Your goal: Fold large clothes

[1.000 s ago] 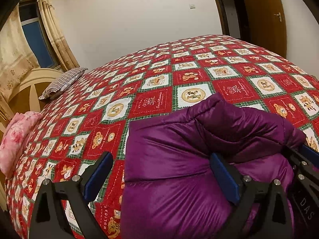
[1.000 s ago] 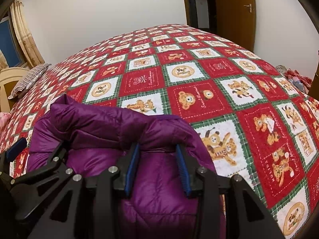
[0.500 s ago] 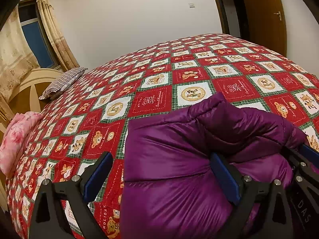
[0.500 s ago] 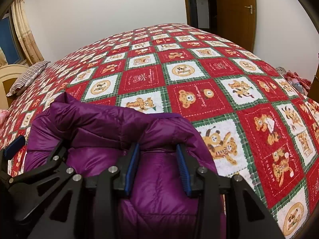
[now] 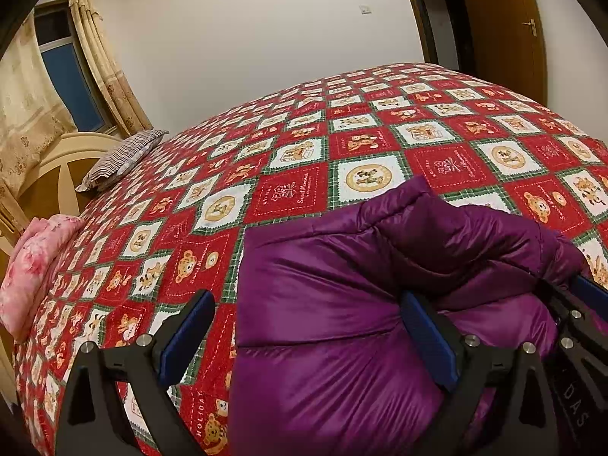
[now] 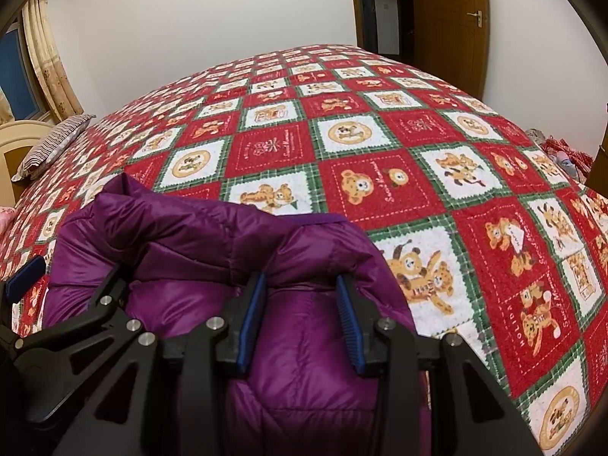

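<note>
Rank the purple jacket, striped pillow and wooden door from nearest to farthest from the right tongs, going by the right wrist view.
1. Purple jacket, between the right tongs.
2. Striped pillow, far left on the bed's edge.
3. Wooden door, back right, beyond the bed.

Warm, even indoor light fills both views; the window (image 5: 72, 76) far left of the tongs is dusk blue. The purple jacket (image 5: 342, 323) between the pads shows soft sheen, with shallow shadows in its folds. Fisheye bulges the quilt (image 6: 380, 152) and blackens the corners. Focus is sharp, no motion blur
</note>
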Tool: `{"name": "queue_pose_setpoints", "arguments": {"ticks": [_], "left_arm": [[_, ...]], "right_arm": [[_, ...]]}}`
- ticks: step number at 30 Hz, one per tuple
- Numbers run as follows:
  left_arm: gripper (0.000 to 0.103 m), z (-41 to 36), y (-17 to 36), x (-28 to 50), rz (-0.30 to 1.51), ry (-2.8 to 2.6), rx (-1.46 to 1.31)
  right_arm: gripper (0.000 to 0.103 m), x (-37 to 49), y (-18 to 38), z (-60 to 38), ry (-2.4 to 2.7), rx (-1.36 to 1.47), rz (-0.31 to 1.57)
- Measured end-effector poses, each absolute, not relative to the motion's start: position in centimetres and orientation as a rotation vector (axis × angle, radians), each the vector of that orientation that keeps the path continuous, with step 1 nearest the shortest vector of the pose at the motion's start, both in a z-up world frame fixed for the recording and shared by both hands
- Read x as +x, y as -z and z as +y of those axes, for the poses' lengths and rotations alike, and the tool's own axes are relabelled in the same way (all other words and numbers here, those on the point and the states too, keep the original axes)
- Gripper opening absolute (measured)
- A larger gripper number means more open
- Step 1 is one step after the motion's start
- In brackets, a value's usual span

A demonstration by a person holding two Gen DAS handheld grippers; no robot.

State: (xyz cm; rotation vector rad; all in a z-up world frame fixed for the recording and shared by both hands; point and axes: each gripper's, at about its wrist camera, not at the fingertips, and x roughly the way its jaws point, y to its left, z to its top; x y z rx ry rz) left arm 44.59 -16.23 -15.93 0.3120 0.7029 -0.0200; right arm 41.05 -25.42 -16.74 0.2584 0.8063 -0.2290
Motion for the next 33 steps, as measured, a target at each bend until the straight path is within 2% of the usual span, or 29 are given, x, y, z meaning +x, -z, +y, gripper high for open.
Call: {"name": "queue_pose_setpoints", "arguments": {"ticks": [4,7,11,18,33], "left_arm": [[0.099,-15.1,14.9,43.7,0.766,0.064,0.291],[0.099,-13.7,13.7,41.4,0.740,0.071,0.255],[0.099,-13.0,14.8,41.2,0.764,0.102,0.221],[0.102,-13.2,15.9,41.8,0.765,0.096,0.156],[0.102,-14.3,16.8,42.2,0.774,0.068,0.194]], "right_arm": [[0.043,41.1,16.6,-25.4,0.213,0.243,0.821],[0.043,39.7,15.7,-25.5,0.175,0.244,0.803],[0.050,37.4,15.4,-25.5,0.162,0.238,0.759],[0.056,37.9,16.6,-26.4,0.141,0.302,0.764],[0.057,38.5,17.3,-26.0,0.156,0.272,0.787]]}}
